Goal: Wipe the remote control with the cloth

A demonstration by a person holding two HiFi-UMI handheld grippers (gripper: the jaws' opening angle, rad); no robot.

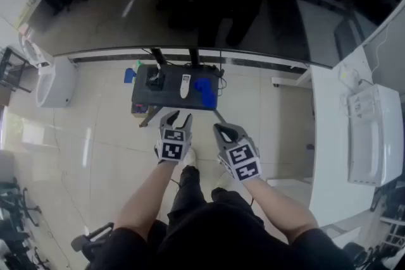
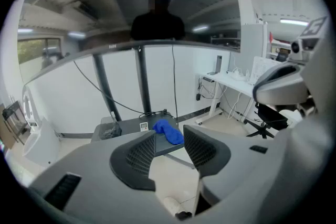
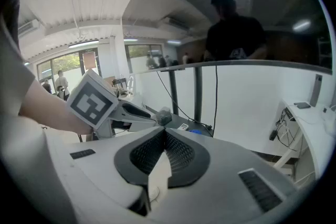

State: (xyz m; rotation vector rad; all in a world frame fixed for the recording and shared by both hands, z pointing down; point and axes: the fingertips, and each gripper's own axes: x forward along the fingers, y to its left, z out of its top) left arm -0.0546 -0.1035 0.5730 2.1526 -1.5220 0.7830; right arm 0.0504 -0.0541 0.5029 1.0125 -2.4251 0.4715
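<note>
Both hang empty short of the table (image 1: 166, 99): left gripper (image 1: 176, 116) agape, right gripper (image 1: 221, 129) pressed together (needs opening); better approach the cloth (image 1: 204, 88) squarely, avoiding the remote control (image 1: 185, 85).

Remote (image 1: 185, 85) beside cloth (image 1: 204, 90), on table (image 1: 169, 102)
</note>
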